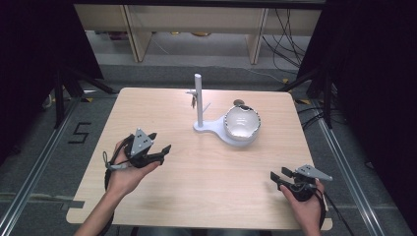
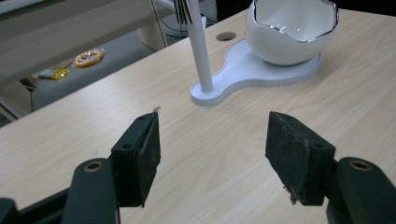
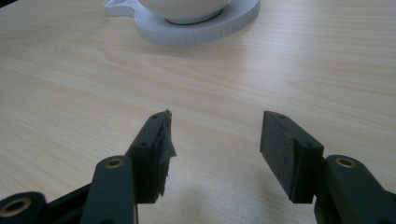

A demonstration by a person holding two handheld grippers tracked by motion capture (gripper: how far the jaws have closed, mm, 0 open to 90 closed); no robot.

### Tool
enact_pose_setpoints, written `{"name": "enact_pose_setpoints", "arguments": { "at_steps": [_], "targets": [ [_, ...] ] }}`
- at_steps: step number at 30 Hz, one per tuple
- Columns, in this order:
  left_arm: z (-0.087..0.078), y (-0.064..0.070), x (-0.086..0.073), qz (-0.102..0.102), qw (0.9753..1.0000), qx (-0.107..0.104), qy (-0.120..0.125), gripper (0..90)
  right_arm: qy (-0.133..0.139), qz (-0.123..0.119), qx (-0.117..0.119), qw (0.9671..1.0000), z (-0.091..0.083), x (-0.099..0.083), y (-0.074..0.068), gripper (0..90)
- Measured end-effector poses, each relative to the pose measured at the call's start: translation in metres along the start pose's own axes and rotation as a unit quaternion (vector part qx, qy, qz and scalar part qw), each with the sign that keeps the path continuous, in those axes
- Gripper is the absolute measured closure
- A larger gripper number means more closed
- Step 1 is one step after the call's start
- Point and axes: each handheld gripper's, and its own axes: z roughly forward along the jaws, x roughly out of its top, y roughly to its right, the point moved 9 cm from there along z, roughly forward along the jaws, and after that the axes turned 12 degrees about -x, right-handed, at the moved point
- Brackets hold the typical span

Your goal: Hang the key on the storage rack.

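Two grippers, both with jaws spread and nothing between them. Left gripper (image 1: 158,142) is held over the left part of the wooden table (image 1: 206,191), jaws aimed toward the middle; in its own view (image 2: 212,140) the pads frame bare wood, with the stand ahead. Right gripper (image 1: 279,175) sits low near the front right corner, jaws pointing left; its own view (image 3: 215,135) looks across bare tabletop toward the stand's base. One white stand (image 1: 209,129) in the centre-back of the table: flat keyhole-shaped base (image 2: 252,70) with one upright white post (image 1: 198,98) at the narrow end and one white bowl (image 1: 242,122) with a jagged, eggshell-style rim on the round end (image 3: 196,28). Bowl looks empty in the high view. Something small hangs from the post near its top (image 1: 193,100); too small to identify. One round hole in the tabletop (image 2: 226,36) just behind the stand. Both grippers are well apart from the stand, left one nearer to it. Two hands, one per gripper.
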Motion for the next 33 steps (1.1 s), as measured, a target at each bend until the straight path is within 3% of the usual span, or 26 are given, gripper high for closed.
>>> {"name": "enact_pose_setpoints", "arguments": {
  "at_steps": [2, 3, 8, 9, 11, 13, 14, 17, 21, 24, 27, 33],
  "targets": [
    [0.000, 0.001, -0.010, -0.010, 0.9999, 0.004, -0.003, 35.2, 0.001, -0.002, 0.000, 1.0000, 0.000, 0.000, 0.000, 44.4],
    [0.001, 0.000, -0.015, 0.002, 1.0000, 0.000, -0.002, 35.2, 0.001, -0.001, 0.000, 1.0000, 0.000, 0.000, 0.000, 44.4],
    [0.003, 0.003, -0.040, -0.024, 0.9997, 0.002, -0.003, 35.1, 0.006, -0.013, -0.009, 0.9999, 0.002, 0.000, 0.003, 44.4],
    [0.003, 0.003, -0.044, -0.026, 0.9997, 0.003, -0.002, 35.1, -0.007, 0.012, -0.007, 0.9999, 0.001, -0.002, -0.002, 44.4],
    [0.004, 0.003, -0.053, -0.029, 0.9996, 0.004, 0.000, 35.0, -0.015, 0.015, -0.010, 0.9997, 0.000, -0.003, -0.002, 44.4],
    [0.005, 0.003, -0.060, -0.026, 0.9996, 0.001, 0.007, 35.0, -0.010, 0.019, 0.005, 0.9997, -0.001, -0.001, -0.004, 44.4],
    [0.006, 0.003, -0.065, -0.028, 0.9995, 0.002, 0.011, 35.0, -0.005, 0.012, 0.002, 0.9999, 0.000, -0.001, -0.003, 44.4],
    [0.007, 0.004, -0.074, -0.032, 0.9992, 0.003, 0.025, 35.0, -0.018, 0.019, -0.001, 0.9997, -0.001, -0.003, -0.004, 44.4],
    [0.007, 0.007, -0.087, -0.052, 0.9979, 0.015, 0.035, 35.0, -0.015, 0.014, 0.002, 0.9998, -0.002, -0.002, -0.004, 44.4],
    [0.008, 0.010, -0.093, -0.043, 0.9984, 0.011, 0.036, 35.0, -0.010, 0.015, 0.000, 0.9998, 0.001, -0.002, -0.003, 44.4],
    [0.006, 0.012, -0.092, -0.041, 0.9978, 0.019, 0.049, 35.0, -0.001, 0.001, 0.003, 1.0000, 0.001, 0.000, -0.001, 44.4],
    [0.006, 0.012, -0.091, -0.038, 0.9974, 0.028, 0.055, 35.7, -0.009, -0.005, -0.004, 0.9999, 0.001, -0.002, 0.000, 44.3]
  ]
}}
